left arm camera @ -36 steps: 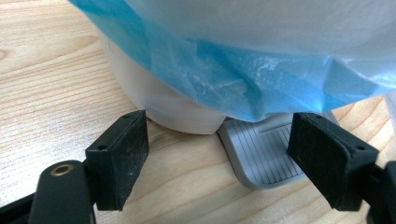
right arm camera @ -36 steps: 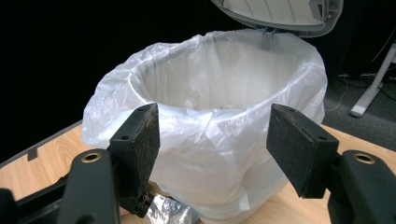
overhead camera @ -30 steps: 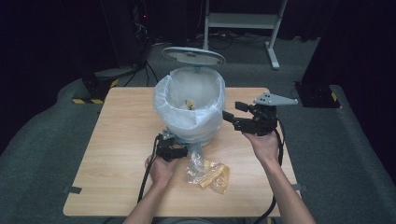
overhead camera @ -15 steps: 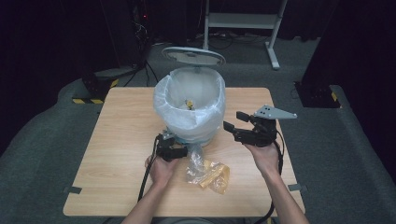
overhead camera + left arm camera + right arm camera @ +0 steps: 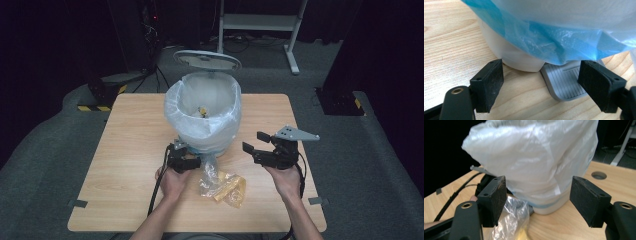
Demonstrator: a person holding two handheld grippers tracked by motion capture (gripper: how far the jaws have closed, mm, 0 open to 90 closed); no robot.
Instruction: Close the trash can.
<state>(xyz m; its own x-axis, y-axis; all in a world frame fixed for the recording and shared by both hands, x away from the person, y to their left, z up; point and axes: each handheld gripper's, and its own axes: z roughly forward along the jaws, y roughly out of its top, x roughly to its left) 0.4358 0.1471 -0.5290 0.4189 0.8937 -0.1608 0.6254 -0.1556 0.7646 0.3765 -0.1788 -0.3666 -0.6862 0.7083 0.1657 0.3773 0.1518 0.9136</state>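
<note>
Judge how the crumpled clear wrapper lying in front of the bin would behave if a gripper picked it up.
The clear wrapper looks thin and creased, so it would probably flop and crumple. It seems light for its size. Its glossy film may slip between the pads.

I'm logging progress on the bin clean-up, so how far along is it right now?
Done: the lid is up and a yellow scrap lies inside the lined bin. In hand: the left tool sits open at the pedal; the right tool, jaws just opening, holds nothing. Left: the crumpled wrapper is on the table, not yet binned.
</note>
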